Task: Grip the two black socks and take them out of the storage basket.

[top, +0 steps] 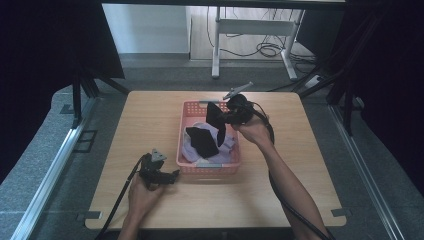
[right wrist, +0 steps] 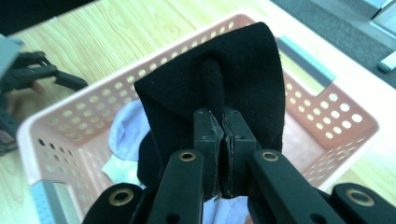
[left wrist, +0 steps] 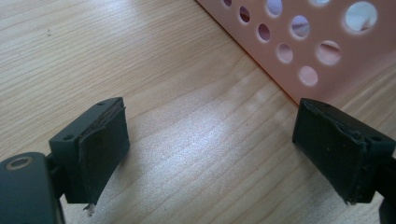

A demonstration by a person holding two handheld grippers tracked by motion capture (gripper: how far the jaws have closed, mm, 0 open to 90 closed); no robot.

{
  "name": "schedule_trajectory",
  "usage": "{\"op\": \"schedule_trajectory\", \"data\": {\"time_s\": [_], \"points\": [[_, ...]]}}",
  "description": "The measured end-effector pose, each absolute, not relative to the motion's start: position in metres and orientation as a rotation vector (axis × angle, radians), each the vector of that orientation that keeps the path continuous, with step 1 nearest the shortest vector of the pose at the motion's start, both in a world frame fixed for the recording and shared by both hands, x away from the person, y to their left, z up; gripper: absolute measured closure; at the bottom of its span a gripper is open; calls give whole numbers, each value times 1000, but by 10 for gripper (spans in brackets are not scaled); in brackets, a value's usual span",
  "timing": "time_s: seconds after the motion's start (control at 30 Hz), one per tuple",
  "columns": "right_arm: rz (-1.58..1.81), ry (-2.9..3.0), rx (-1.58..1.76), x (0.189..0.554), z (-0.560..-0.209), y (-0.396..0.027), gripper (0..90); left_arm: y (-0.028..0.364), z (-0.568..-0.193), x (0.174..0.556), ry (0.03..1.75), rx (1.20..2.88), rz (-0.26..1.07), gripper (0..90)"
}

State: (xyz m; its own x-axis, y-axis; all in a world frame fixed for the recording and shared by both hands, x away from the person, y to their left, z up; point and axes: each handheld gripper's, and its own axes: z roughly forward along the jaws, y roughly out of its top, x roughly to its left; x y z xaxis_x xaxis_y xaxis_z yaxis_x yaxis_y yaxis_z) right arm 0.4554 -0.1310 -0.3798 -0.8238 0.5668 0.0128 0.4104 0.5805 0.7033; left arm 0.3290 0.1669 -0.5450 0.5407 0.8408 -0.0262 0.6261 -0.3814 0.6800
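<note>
Right gripper view is showing the right gripper (right wrist: pixel 223 128) pinching a black cloth (right wrist: pixel 243 70) tight in its jaws, holding it up over the pink basket (top: pixel 186 107) mid-counter. Left gripper (left wrist: pixel 210 154) is sitting jaws spread, empty, near the basket's near-left corner. Looks like it's pulling laundry out; next it probably needs carrying clear of the rim.

You have nothing to read here: no text, label, brand, number or sign is legible on anything in your three views, whether the high view or either gripper view.
</note>
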Motion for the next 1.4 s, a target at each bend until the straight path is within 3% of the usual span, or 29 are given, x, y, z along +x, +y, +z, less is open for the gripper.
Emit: {"op": "schedule_trajectory", "data": {"time_s": [0.73, 1.4], "points": [[1196, 2484, 792, 437, -325, -174, 853, 167, -545, 329, 1180, 2133, 431, 104], [1155, 2354, 930, 426, -323, -248, 849, 166, -545, 329, 1187, 2120, 430, 104]]}}
